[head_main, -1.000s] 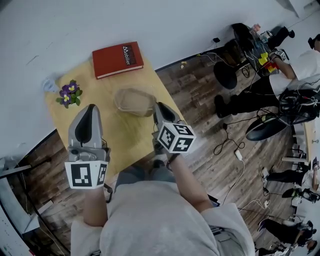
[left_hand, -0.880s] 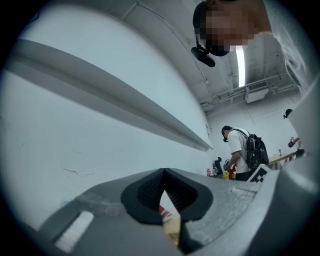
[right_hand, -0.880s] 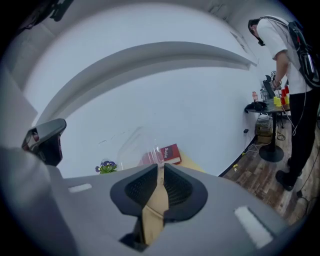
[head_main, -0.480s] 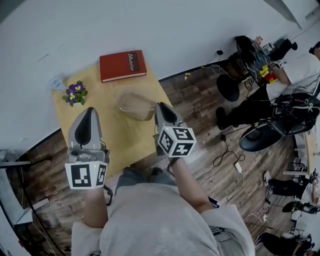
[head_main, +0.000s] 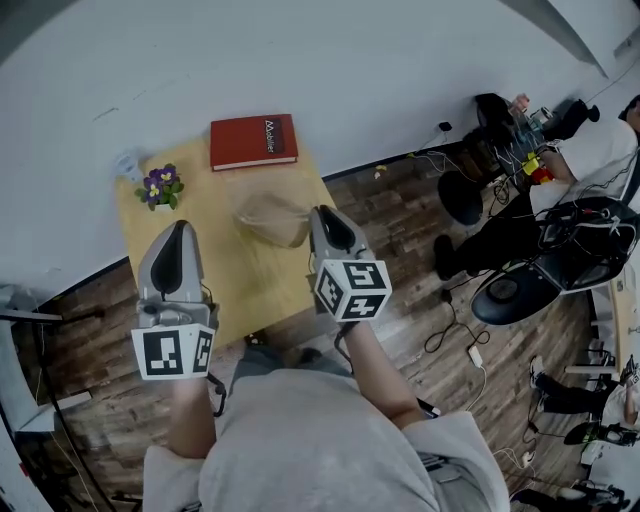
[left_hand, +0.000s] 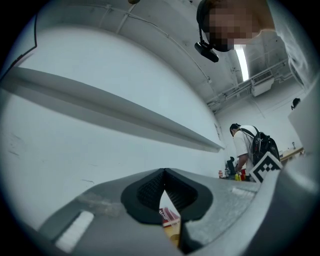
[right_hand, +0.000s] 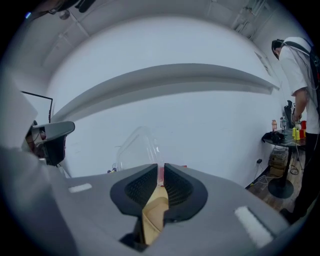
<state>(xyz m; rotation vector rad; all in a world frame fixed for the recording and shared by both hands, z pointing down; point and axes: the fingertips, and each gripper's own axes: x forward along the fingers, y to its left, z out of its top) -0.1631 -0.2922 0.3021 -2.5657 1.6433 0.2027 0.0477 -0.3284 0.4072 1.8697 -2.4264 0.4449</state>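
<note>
1. While the right tool is clenched on the edge of a brown tray, the tray is over the surface, just on the person's side of the red book; whether it rests there I cannot tell.
2. Right gripper view: tray wall pinched between the jaws, clear lid standing above them.
3. Left tool is clenched with nothing in it, pads meeting, well to the book's near left side, apart from the tray.
4. Purple flowers sit left of the book.
</note>
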